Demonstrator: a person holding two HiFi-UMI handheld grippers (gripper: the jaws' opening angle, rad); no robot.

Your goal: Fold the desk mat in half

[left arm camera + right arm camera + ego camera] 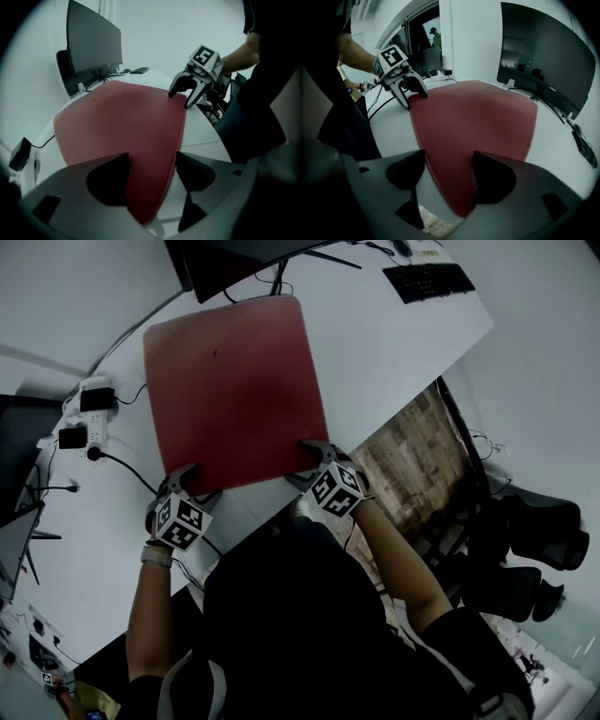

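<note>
A red desk mat [234, 390] lies flat and unfolded on the white desk [394, 343]. My left gripper [194, 484] is at the mat's near left corner, and my right gripper [305, 463] is at its near right corner. In the left gripper view the left gripper [152, 173] is open, and the stitched corner of the mat [122, 122] lies between the jaws without being pinched. The right gripper [449, 171] is open in the same way, with the other corner of the mat [478, 117] lying loose between its jaws. Each gripper view also shows the other gripper across the near edge: the right gripper [185, 93] and the left gripper [410, 91].
A dark monitor [234, 263] stands just beyond the mat's far edge, and a black keyboard [428, 280] lies at the far right. A power strip [89, 413] with plugs and cables sits to the mat's left. The desk's right edge drops to the floor, near an office chair [525, 549].
</note>
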